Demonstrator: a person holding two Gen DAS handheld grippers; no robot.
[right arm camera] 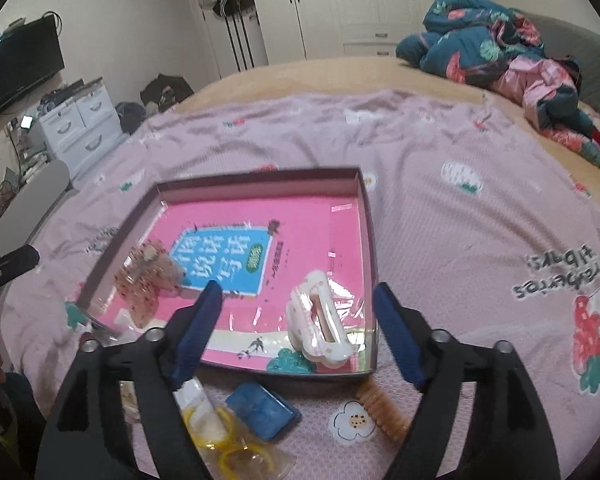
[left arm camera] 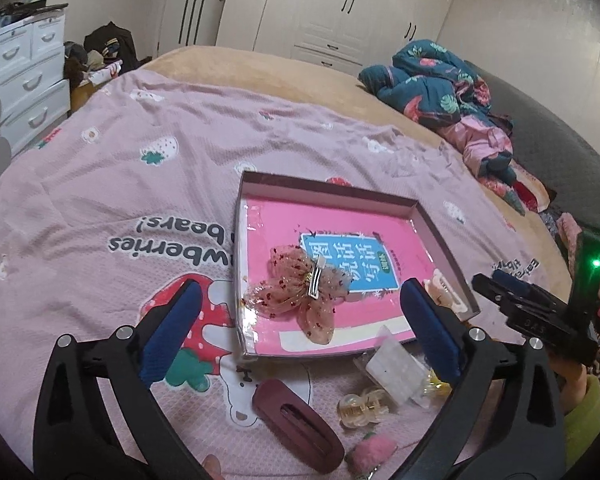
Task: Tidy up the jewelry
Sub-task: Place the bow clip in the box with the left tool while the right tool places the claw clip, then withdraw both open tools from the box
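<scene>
Bedroom w/ white wardrobes; work surface is a bed under a pink strawberry-print blanket [left arm camera: 112,184], and on it sits a shallow tray [left arm camera: 256,178] lined w/ a pink book cover. Going left to right in the left wrist view: the left gripper [left arm camera: 300,316] hovers low just in front of the tray's near edge, jaws wide apart, nothing between them. A dark red barrette [left arm camera: 296,426] lies on the blanket below it, then a clear yellowish claw clip [left arm camera: 358,408], a small pink fuzzy clip [left arm camera: 374,452] and a clear packet [left arm camera: 394,364] w/ yellow hoops. Inside the tray, a sheer pink bow clip [left arm camera: 300,292] rests left of centre. Further right, the right gripper [right arm camera: 298,322] hangs over the tray's near right corner, jaws also apart and empty, w/ a white floral claw clip [right arm camera: 320,320] lying in that corner directly ahead. Below it on the blanket: a blue clip [right arm camera: 264,408] and a tan comb-like piece [right arm camera: 382,408]. Judgement: both clips look already placed, so next pick is prob. a loose piece outside the tray. To do it well, drop the left gripper straight down over the barrette, pads across its narrow width, close gently, lift clear of the wall before moving in. Both grippers tilt forward & down, approx. level w/ each other.
</scene>
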